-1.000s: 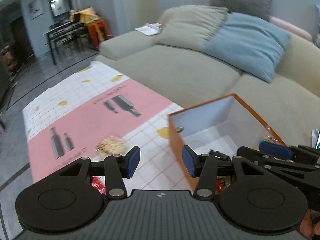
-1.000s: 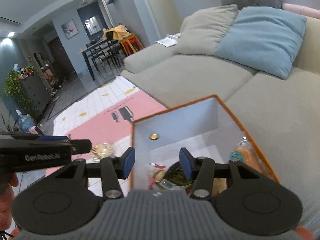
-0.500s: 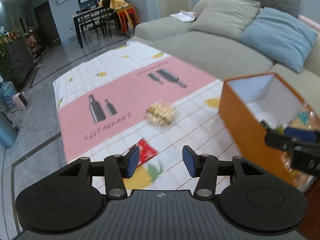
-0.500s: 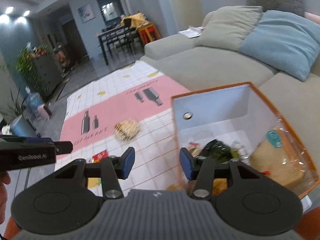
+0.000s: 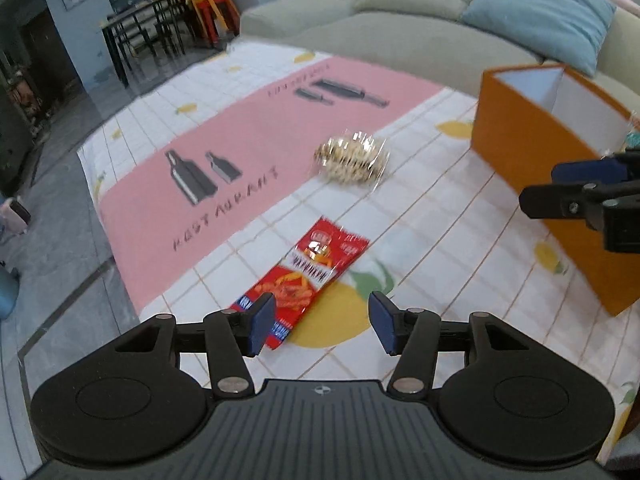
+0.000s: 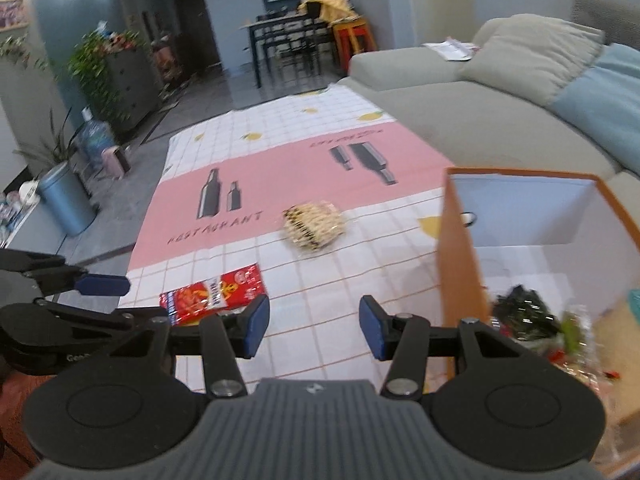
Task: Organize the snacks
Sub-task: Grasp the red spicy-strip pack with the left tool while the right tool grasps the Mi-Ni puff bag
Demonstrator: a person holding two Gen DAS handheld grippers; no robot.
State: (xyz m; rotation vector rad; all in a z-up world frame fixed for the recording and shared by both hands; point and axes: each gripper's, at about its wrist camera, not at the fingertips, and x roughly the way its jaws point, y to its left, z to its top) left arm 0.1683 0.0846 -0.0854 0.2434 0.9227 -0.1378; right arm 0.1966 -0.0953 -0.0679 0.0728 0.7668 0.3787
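We saw the red snack packet (image 5: pixel 308 280) lying flat on the checked part of the tablecloth (image 5: pixel 420 216), its near end reaching just behind the left blue pad of our left gripper (image 5: pixel 322 326). Most of the packet lay ahead of the jaws and a little left of the gap between them, not inside it. Those jaws were opening, with nothing between the pads. From the right wrist view the same packet (image 6: pixel 214 294) lay to the left of our right gripper (image 6: pixel 314 330), near its left finger and clear of the gap. The right jaws stood partly apart and held nothing.

Farther off, near the edge of the pink band, lay a clear-wrapped bundle of pale snacks (image 5: pixel 352 158); motion blur kept us from telling what kind, perhaps biscuits. It lay apart from the red packet and well beyond both pairs of jaws.

To the right stood the orange box (image 6: pixel 456 248), open at the top, with dark and clear wrappers (image 6: pixel 532 320) lying in its near part. The right gripper's fingers (image 5: pixel 588 184) showed in front of the box in the left view. Beyond the table ran a grey-green sofa (image 6: pixel 460 120) with cushions.
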